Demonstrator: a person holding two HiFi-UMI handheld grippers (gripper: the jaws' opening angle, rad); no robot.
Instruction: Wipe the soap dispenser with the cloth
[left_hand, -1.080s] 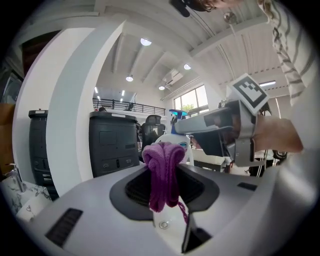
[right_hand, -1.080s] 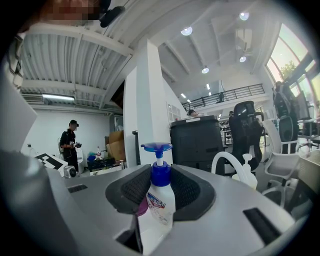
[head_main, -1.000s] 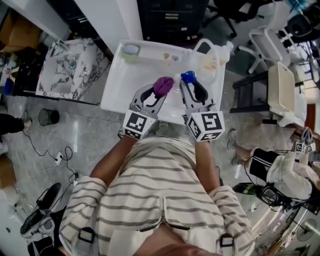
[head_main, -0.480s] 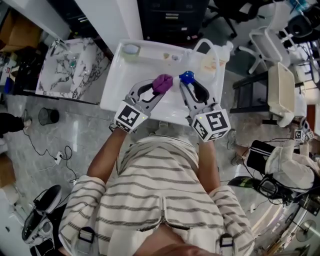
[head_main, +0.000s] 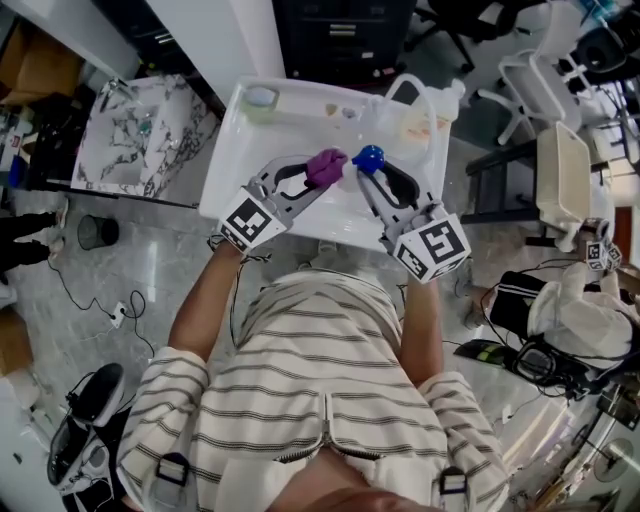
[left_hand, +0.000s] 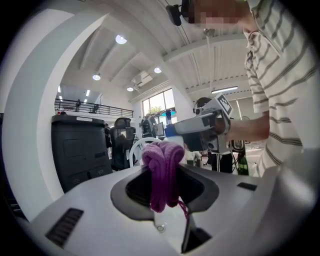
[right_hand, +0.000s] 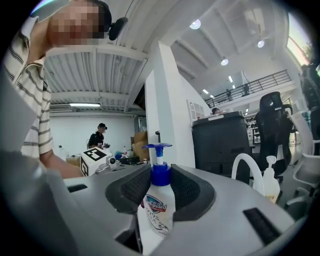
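Note:
My right gripper (right_hand: 159, 187) is shut on the soap dispenser (right_hand: 158, 210), a white bottle with a blue pump, held upright between the jaws. In the head view the dispenser's blue pump (head_main: 367, 157) shows above the white tray (head_main: 232, 165), at the tip of my right gripper (head_main: 366, 172). My left gripper (left_hand: 162, 187) is shut on a purple cloth (left_hand: 162, 167) bunched between its pads. From the head view the cloth (head_main: 325, 166) sits right beside the dispenser, and my left gripper (head_main: 312, 182) points toward it.
A large translucent jug (head_main: 420, 120) with a handle stands at the tray's far right. A small round dish (head_main: 262, 98) sits at its far left corner. A marbled surface (head_main: 140, 135) lies to the left, a white folding chair (head_main: 565, 185) to the right. Another person (right_hand: 97, 136) stands far off.
Both grippers have swung their rear ends outward, so their tips point more toward each other. The cloth and the dispenser's pump have shifted slightly up the frame and remain close together.

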